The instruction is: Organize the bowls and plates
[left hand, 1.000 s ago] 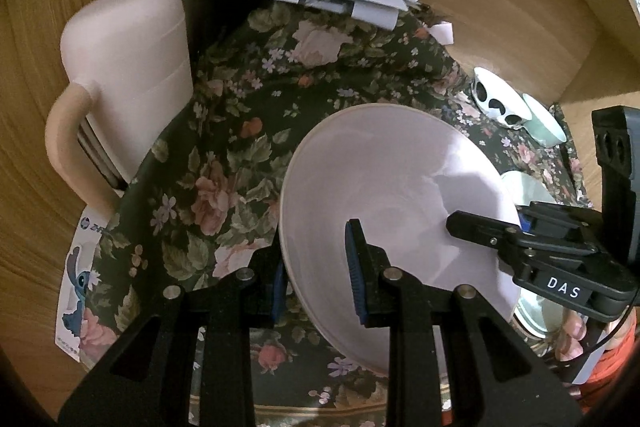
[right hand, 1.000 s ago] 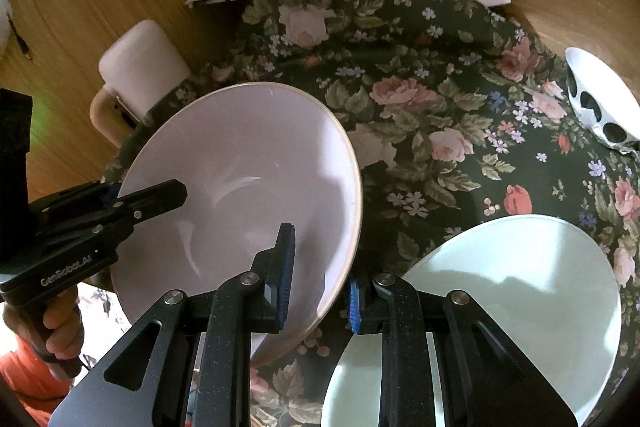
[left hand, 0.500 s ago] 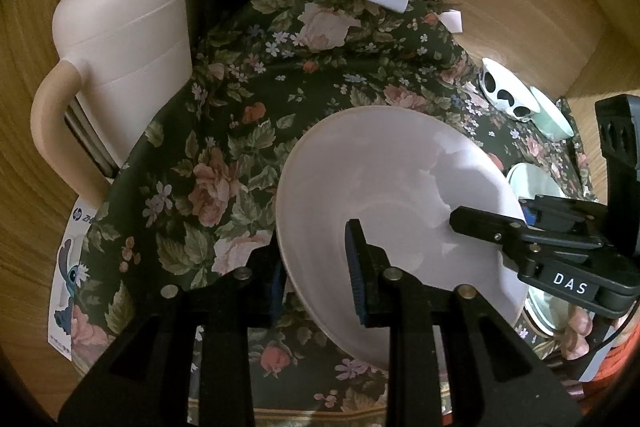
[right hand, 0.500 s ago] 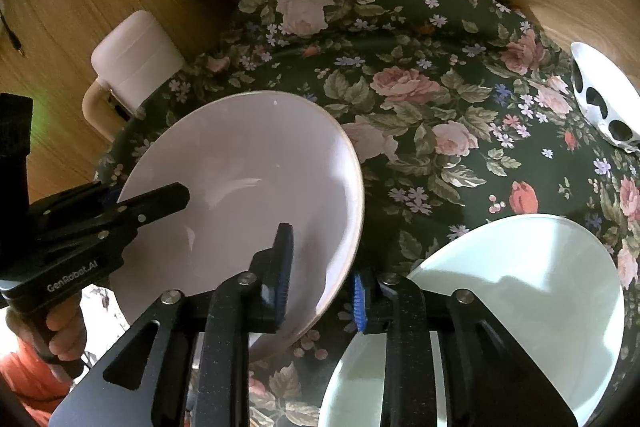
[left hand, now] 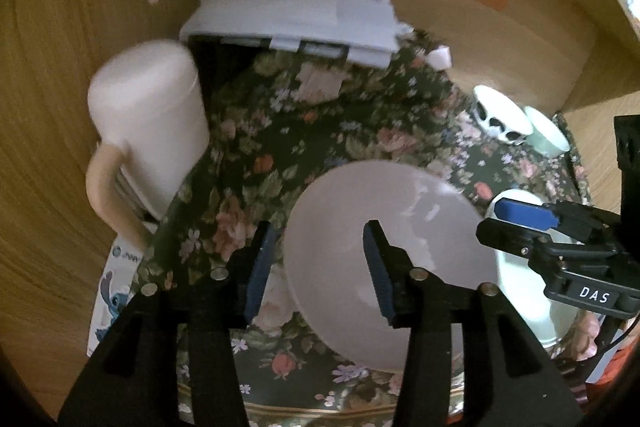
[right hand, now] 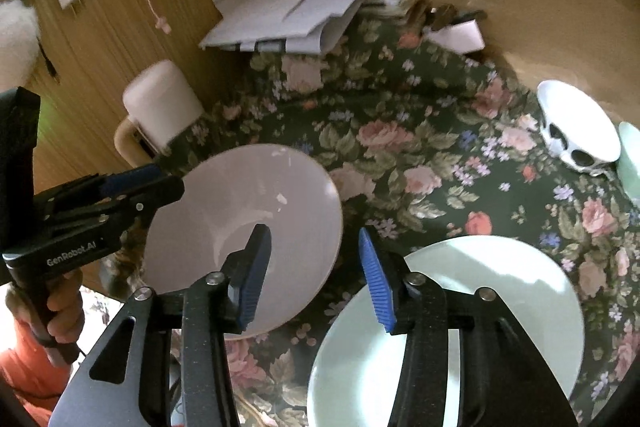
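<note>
floral desk [right hand: 420, 147] holds the released pink plate [right hand: 248, 227]; both claws just spread, empty; next grasp: green plate [right hand: 480, 307].

A floral tablecloth [right hand: 420, 131] carries a pink plate [right hand: 248, 223], green plate [right hand: 480, 307], spotted bowl [right hand: 576, 131] and papers [right hand: 288, 15].

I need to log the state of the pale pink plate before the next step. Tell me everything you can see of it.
The pale pink plate is round, shallow and glossy, ceramic by its look, with a flat centre and a wide sloping rim that catches light. It is empty and lies on the flowered tablecloth, right side up, left of the mint green plate and apart from it. The left gripper and right gripper straddle opposite edges; their jaws have just been opening and no pad presses on it now.
</note>
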Available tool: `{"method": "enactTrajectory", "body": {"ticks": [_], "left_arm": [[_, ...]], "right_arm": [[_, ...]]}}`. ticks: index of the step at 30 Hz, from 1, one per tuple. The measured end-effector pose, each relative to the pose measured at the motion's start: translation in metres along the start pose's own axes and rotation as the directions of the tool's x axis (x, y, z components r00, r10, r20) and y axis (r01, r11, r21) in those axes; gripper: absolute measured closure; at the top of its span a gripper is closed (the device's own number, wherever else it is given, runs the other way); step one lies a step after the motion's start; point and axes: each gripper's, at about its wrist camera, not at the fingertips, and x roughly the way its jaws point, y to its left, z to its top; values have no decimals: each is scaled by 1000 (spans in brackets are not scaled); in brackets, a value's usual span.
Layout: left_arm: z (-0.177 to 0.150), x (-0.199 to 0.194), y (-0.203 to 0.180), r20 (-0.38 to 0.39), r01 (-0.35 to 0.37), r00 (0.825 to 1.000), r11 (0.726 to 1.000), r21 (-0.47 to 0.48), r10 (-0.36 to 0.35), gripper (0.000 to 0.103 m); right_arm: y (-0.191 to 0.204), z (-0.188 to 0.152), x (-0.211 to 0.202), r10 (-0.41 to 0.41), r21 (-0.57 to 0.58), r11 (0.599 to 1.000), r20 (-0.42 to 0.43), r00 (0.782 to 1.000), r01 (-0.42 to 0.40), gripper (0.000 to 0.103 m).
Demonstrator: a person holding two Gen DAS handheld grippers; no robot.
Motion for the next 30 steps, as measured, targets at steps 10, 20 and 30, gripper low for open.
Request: {"method": "enactTrajectory", "body": {"ticks": [10,20,30], "left_arm": [[25,-21,-45,81,34,996,997,74,-40,46],[54,-16,-100,120,73,989,988,137,-89,38],[81,20,-146,101,101,988,980,174,-120,29]], "right_arm": [[-26,8,-51,-47,18,999,133,990,45,50],[-72,17,-89,-139,66,990,212,967,127,48],[-133,24,-93,-191,149,976,212,958,162,48]]}}
